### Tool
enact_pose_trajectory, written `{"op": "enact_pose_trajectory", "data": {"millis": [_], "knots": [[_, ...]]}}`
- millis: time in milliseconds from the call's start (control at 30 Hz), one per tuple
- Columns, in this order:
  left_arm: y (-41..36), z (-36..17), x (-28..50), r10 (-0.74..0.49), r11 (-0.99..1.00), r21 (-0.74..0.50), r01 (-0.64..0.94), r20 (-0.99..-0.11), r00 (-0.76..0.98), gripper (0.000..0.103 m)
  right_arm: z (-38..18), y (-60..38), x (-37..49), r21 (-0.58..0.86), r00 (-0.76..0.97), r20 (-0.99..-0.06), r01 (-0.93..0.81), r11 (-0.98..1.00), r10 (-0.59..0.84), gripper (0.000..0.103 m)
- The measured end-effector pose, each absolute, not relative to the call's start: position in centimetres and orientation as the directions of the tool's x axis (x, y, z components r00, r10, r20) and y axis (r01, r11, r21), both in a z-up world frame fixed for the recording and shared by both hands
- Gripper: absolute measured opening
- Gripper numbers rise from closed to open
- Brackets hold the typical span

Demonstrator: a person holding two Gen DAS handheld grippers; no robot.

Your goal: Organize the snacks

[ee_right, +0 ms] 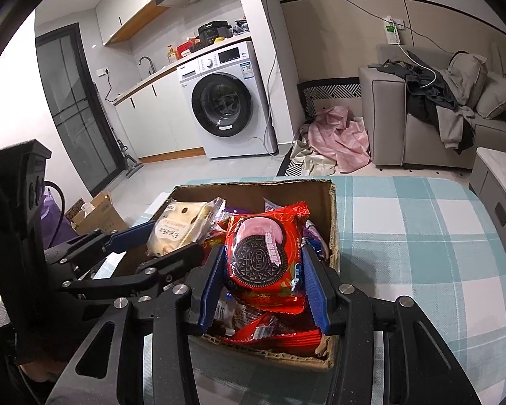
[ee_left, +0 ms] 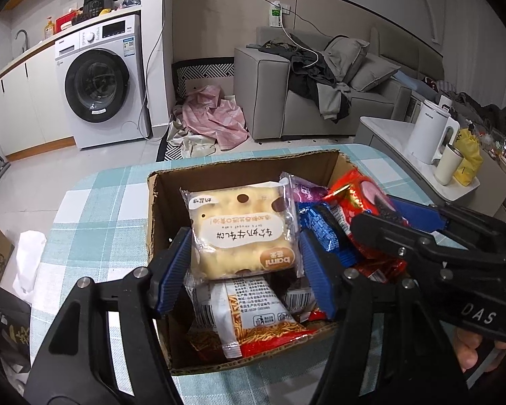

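Now I'm holding both packs over the box: left gripper fingers flanking the cake pack, right gripper fingers clamping the Oreo pack mid-frame.

Brown box on a desk checked teal and white. Cream cake pack with brown dots; red Oreo pack. Blue pads on black grippers. Pink cloth on the floor.

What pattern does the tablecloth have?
The tablecloth has light blue and white checks, clearest in the right wrist view.
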State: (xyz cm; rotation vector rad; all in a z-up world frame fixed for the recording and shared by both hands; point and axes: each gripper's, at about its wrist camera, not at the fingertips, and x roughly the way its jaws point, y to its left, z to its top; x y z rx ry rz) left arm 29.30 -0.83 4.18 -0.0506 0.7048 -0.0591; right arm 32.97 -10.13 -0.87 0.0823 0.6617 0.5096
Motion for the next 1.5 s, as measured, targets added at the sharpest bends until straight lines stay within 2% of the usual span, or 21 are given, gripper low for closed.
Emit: {"op": "enact_pose_trajectory", "data": {"millis": [233, 300, 333, 400, 500, 800, 1100, 1500], "knots": [[-0.4, 4.5, 28.7, -0.065, 0.997, -0.068, 0.029, -0.634, 0.771, 0.080, 0.1, -11.1, 32.0, 0.212, 0.700, -0.538, -0.427, 0.879, 0.470, 0.059], [-0.4, 4.8, 28.3, -0.068, 0.997, -0.072, 0.029, -0.629, 0.775, 0.084, 0.5, -11.5, 31.6, 0.205, 0.708, -0.528, -0.429, 0.880, 0.468, 0.076], [-0.3, 5.0, 27.9, -0.072, 0.997, -0.076, 0.031, -0.626, 0.776, 0.084, 0.7, -11.8, 31.3, 0.207, 0.713, -0.519, -0.432, 0.878, 0.473, 0.081], [-0.2, 5.3, 27.0, -0.073, 0.996, -0.077, 0.032, -0.622, 0.780, 0.088, 1.0, -12.4, 30.8, 0.214, 0.717, -0.504, -0.436, 0.874, 0.481, 0.097], [0.3, 6.0, 25.0, -0.060, 0.997, -0.070, 0.023, -0.601, 0.797, 0.103, 1.4, -12.9, 30.0, 0.221, 0.715, -0.494, -0.447, 0.867, 0.495, 0.103], [0.9, 7.6, 19.0, -0.031, 0.999, -0.048, 0.006, -0.547, 0.837, 0.103, 2.0, -13.7, 25.8, 0.196, 0.735, -0.420, -0.499, 0.844, 0.532, 0.103], [1.7, 8.1, 13.4, -0.027, 0.997, -0.077, -0.013, -0.493, 0.869, 0.103, 1.9, -14.3, 21.8, 0.159, 0.759, -0.366, -0.519, 0.840, 0.538, 0.103], [1.8, 6.2, 9.0, -0.005, 0.997, -0.067, -0.028, -0.447, 0.895, 0.103, -0.7, -15.2, 18.5, 0.137, 0.781, -0.322, -0.521, 0.843, 0.535, 0.103]]}}
